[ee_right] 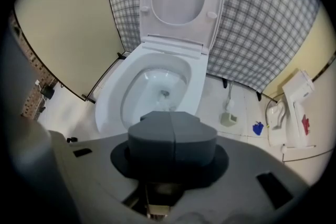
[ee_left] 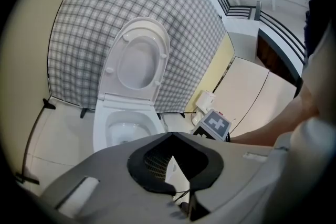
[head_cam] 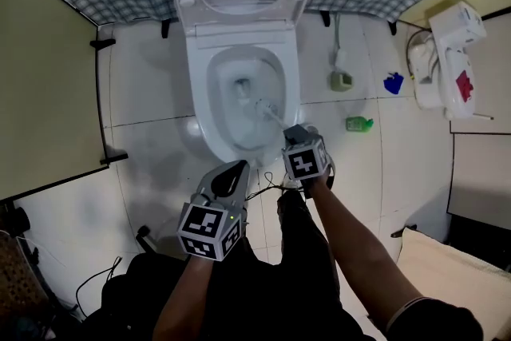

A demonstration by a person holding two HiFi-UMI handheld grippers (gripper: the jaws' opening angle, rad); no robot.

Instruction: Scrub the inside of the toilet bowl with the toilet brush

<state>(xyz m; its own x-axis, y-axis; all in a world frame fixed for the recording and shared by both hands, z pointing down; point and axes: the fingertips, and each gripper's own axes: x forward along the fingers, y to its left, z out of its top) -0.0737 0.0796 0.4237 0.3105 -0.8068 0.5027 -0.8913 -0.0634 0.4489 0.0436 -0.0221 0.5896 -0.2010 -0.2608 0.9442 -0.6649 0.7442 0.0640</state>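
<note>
Now | right gripper point(head_cam: 292, 132) — clamped on toilet brush point(head_cam: 266, 109) (handle point(head_cam: 279, 120) shows only in head view) | left gripper point(head_cam: 234, 171) spread, empty

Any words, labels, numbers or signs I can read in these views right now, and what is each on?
No text is readable in any view.
Green bottle: label too small to read.
White unit at right: red mark, no legible lettering.
Marker cubes: black-and-white square patterns only, no letters or numbers.
</note>
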